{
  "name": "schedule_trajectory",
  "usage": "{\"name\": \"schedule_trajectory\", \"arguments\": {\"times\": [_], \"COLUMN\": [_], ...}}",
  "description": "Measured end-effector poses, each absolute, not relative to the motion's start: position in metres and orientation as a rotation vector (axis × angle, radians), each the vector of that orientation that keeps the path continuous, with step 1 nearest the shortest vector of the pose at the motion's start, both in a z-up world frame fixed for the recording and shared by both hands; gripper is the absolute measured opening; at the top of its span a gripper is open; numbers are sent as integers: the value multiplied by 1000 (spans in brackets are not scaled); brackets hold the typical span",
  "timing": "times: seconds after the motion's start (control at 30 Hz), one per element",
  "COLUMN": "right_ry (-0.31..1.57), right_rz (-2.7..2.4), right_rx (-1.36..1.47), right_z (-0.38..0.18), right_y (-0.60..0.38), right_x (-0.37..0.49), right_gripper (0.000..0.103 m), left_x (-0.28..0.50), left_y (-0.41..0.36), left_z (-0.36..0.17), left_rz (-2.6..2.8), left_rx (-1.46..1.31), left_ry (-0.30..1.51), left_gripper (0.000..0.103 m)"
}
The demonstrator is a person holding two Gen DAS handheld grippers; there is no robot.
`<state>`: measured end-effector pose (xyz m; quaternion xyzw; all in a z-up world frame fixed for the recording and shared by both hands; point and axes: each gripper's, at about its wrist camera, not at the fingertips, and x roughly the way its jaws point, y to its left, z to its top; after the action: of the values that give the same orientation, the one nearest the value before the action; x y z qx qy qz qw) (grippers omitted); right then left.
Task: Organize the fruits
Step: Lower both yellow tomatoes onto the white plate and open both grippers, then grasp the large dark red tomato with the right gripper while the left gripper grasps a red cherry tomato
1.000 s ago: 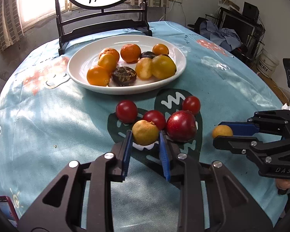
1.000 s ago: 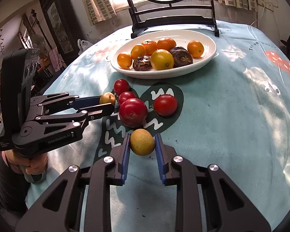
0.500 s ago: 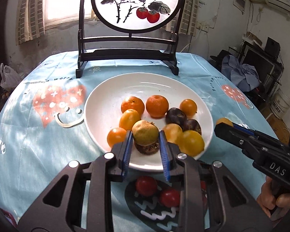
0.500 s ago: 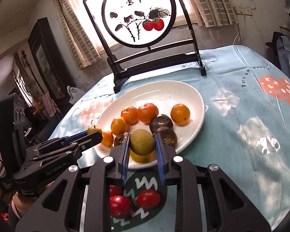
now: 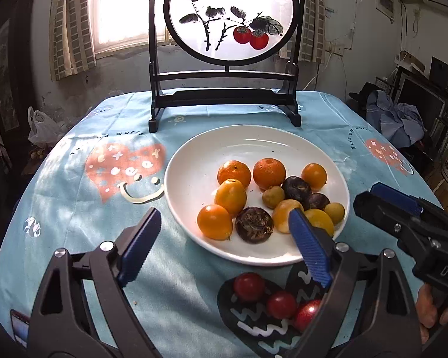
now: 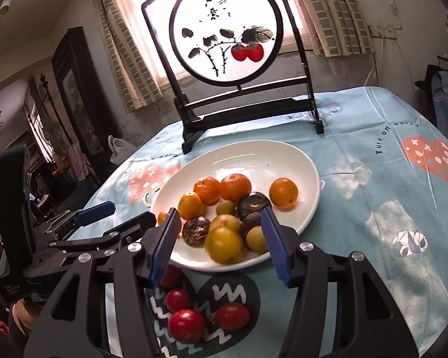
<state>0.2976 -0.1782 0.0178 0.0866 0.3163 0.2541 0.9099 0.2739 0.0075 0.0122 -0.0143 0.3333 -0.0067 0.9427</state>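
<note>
A white plate (image 5: pixel 194 161) (image 6: pixel 254 155) holds several oranges, yellow fruits and dark wrinkled fruits. Two small yellow-green fruits (image 5: pixel 273 197) (image 5: pixel 334 213) lie loose among them, also in the right wrist view (image 6: pixel 225 208) (image 6: pixel 257 238). My left gripper (image 5: pixel 224 246) (image 6: pixel 133 211) hovers over the plate's near edge, its jaws opening wide, nothing between the pads. My right gripper (image 6: pixel 221 244) (image 5: pixel 366 197) hangs over the near rim, jaws opening, empty. Three red fruits (image 6: pixel 186 325) (image 5: pixel 249 286) rest on a dark mat patch (image 6: pixel 242 292) below the grippers.
A round painted screen on a black stand (image 5: pixel 227 18) stands just behind the plate. The round table has a light blue cloth (image 5: pixel 74 208) that drops off on all sides. A phone (image 5: pixel 19 328) lies at the near left edge. Clutter stands beyond the right edge.
Both grippers opened and let go of their small yellowish fruits, which now lie on the plate. Before that both carried the fruits up from the mat to over the plate.
</note>
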Motion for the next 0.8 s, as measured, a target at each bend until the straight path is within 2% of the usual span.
{"name": "schedule_trajectory", "arguments": {"times": [0.2, 0.6, 0.8], "right_ry": [674, 720, 731], "right_rz": [571, 601, 599], "right_rx": [104, -118, -258], "right_z": [11, -4, -18], "right_y": [-166, -141, -122], "right_x": [264, 230, 223], "right_gripper": [60, 60, 60], "left_x": [249, 244, 247], "left_y": [5, 27, 49], "left_z": [10, -5, -6], "left_rz": [33, 110, 134], "left_rx": [27, 6, -89], "left_ry": [658, 711, 743], "left_gripper": [95, 96, 96]}}
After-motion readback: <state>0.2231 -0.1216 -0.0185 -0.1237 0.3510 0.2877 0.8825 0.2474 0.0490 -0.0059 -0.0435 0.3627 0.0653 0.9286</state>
